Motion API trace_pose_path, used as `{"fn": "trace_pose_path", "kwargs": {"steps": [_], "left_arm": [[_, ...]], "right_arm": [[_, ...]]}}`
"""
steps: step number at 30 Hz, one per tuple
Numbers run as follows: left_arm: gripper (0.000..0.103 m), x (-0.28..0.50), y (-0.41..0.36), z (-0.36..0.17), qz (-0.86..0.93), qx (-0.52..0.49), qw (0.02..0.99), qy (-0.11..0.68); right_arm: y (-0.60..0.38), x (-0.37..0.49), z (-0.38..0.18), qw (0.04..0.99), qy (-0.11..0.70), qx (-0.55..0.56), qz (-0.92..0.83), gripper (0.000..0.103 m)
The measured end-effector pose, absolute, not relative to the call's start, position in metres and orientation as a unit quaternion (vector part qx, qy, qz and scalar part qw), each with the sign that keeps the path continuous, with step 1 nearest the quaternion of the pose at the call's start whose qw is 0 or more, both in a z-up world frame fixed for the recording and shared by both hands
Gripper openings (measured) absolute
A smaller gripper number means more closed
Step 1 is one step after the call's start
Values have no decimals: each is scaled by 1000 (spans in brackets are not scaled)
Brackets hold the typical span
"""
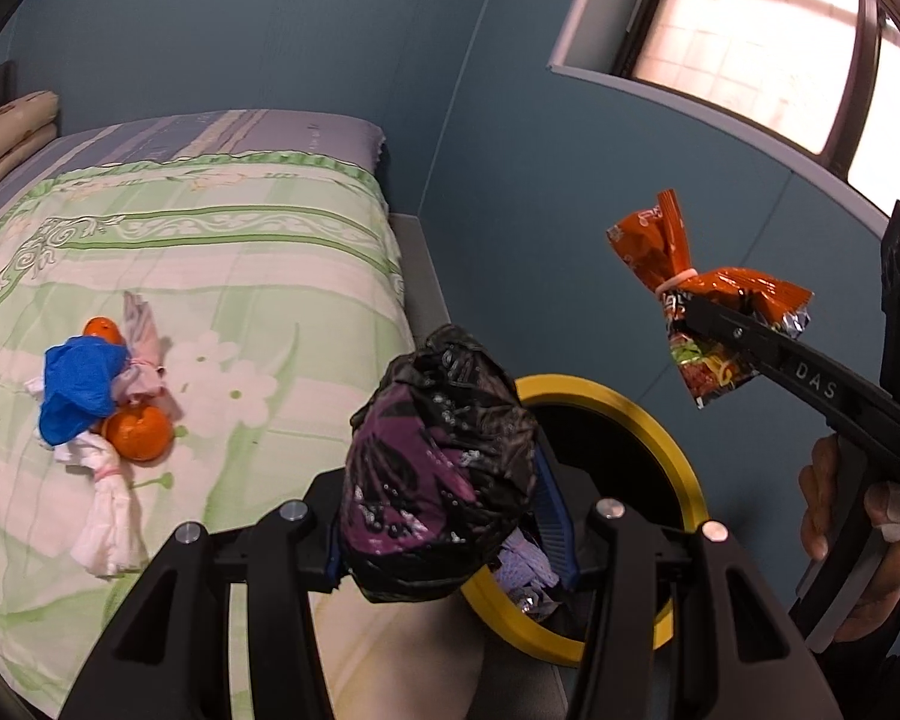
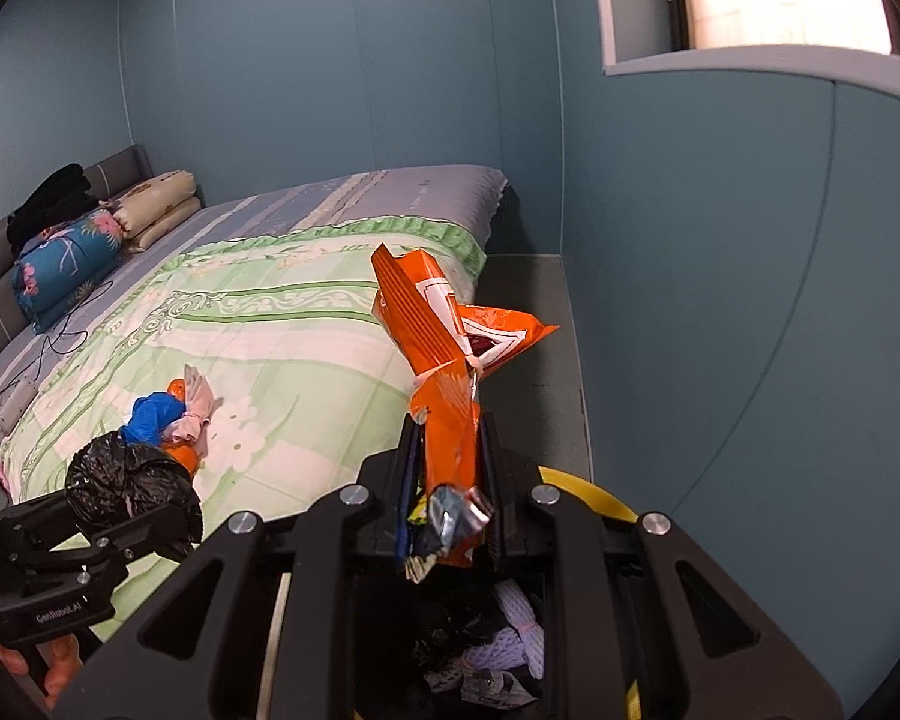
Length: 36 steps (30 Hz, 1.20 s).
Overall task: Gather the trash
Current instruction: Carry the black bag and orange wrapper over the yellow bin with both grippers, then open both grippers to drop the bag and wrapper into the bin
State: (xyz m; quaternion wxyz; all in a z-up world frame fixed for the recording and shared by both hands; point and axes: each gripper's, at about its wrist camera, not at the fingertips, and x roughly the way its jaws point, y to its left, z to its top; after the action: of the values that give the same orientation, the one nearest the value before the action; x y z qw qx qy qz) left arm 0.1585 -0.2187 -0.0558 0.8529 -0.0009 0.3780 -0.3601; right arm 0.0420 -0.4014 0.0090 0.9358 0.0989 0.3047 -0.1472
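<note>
My left gripper [image 1: 450, 516] is shut on a crumpled black and purple plastic bag [image 1: 444, 468], held over the near rim of a yellow-rimmed trash bin [image 1: 678, 462]. My right gripper [image 2: 450, 480] is shut on an orange snack wrapper [image 2: 444, 348] tied with a rubber band, above the bin [image 2: 594, 489], which holds purple netting and dark trash. The wrapper also shows in the left wrist view [image 1: 708, 312]. On the bed lie a blue bag [image 1: 78, 390], a pink wrapper [image 1: 141, 354], white tissue [image 1: 105, 510] and two oranges [image 1: 138, 432].
The bed [image 1: 240, 252] with a green floral quilt fills the left. Pillows [image 2: 156, 204] and folded blankets [image 2: 60, 270] sit at its head. A grey ledge [image 2: 534, 324] runs between bed and blue wall. A window [image 1: 750, 30] is at the upper right.
</note>
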Motion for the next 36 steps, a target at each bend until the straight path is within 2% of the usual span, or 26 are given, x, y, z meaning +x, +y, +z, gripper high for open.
{"fn": "trace_pose_path", "kwargs": {"steps": [33,35,36], "left_arm": [[47,126,-283,-108,-427,55,801,417],[51,125,-283,-108,-432,55,798,417],[58,124,-283,-108,-431,54,798,417]], "right_arm": [[-450,43,-75,887,397,165,-170,19],[-451,42,-75,886,398,170,-169,23],[-453,41,-75,885,397,172,-171,25]]}}
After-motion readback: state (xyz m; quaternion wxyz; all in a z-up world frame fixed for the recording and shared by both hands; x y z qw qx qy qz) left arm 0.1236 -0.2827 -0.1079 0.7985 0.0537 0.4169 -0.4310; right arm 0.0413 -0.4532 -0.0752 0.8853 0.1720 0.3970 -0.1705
